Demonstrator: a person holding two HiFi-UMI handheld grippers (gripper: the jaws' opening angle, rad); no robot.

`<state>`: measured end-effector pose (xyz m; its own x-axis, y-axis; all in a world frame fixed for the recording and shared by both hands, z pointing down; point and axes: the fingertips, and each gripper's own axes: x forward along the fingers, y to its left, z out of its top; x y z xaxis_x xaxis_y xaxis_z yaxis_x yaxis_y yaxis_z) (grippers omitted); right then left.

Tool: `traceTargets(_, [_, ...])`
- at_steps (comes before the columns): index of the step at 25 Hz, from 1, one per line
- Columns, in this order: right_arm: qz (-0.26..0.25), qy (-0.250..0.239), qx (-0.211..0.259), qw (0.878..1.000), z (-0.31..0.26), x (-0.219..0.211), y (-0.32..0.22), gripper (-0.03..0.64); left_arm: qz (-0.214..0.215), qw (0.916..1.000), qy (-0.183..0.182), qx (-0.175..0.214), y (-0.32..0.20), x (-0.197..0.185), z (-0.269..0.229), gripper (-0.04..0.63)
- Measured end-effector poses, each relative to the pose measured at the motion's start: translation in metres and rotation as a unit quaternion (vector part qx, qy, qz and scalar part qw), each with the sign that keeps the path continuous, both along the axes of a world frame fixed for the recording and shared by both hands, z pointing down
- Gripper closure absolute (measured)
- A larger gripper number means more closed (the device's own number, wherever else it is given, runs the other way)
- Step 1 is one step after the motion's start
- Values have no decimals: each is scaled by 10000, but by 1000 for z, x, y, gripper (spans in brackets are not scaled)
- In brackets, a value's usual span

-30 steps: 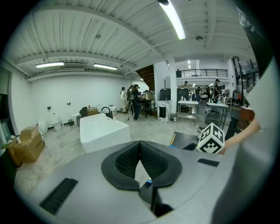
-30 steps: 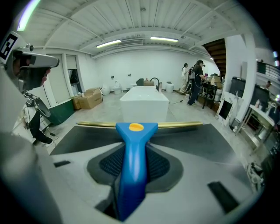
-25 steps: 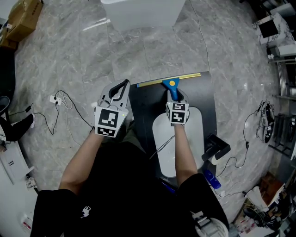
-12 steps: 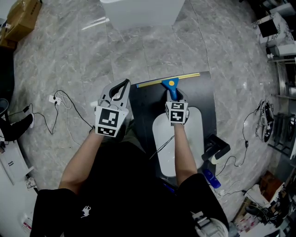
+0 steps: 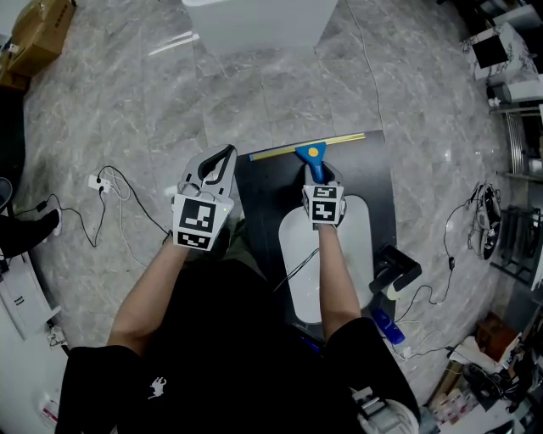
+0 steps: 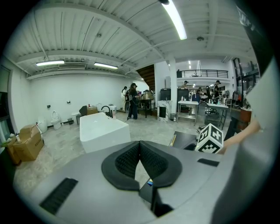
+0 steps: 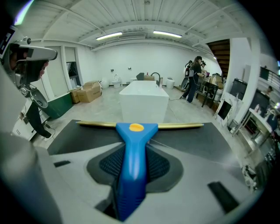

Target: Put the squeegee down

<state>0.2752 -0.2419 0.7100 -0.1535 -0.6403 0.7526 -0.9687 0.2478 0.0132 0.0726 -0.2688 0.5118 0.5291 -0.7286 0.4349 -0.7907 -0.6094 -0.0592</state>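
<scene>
The squeegee (image 5: 315, 159) has a blue handle and a long brass blade (image 5: 310, 146) that lies along the far edge of a dark tabletop (image 5: 377, 191). My right gripper (image 5: 316, 175) is shut on the blue handle (image 7: 132, 168); in the right gripper view the blade (image 7: 179, 126) runs crosswise just past the jaws. I cannot tell whether the blade touches the tabletop. My left gripper (image 5: 225, 157) hangs off the table's left side, over the floor. Its ribbed pads (image 6: 151, 161) meet at the tips with nothing between them.
A white oval basin (image 5: 356, 246) sits in the tabletop under my right forearm, with a black device (image 5: 397, 269) at its right. A white bathtub (image 5: 263, 21) stands beyond the table. Cables (image 5: 119, 191) and a cardboard box (image 5: 42, 30) lie on the marble floor at left.
</scene>
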Motion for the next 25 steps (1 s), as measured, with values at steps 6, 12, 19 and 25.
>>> traceTargets(6, [15, -92, -76, 9999, 1, 0, 0, 485, 7, 10000, -8, 6, 3, -1, -1, 592])
traceTargets(12, [10, -222, -52, 9997, 0, 0, 3, 464, 9, 10000, -8, 73, 9, -2, -7, 592])
traceTargets(19, [-33, -385, 63, 9992, -11, 3, 12, 390, 19, 9999, -22, 157, 18, -8, -15, 592])
traceTargets(25, [119, -519, 362, 9979, -43, 3, 19, 387, 126, 9996, 99, 231, 24, -11, -24, 592])
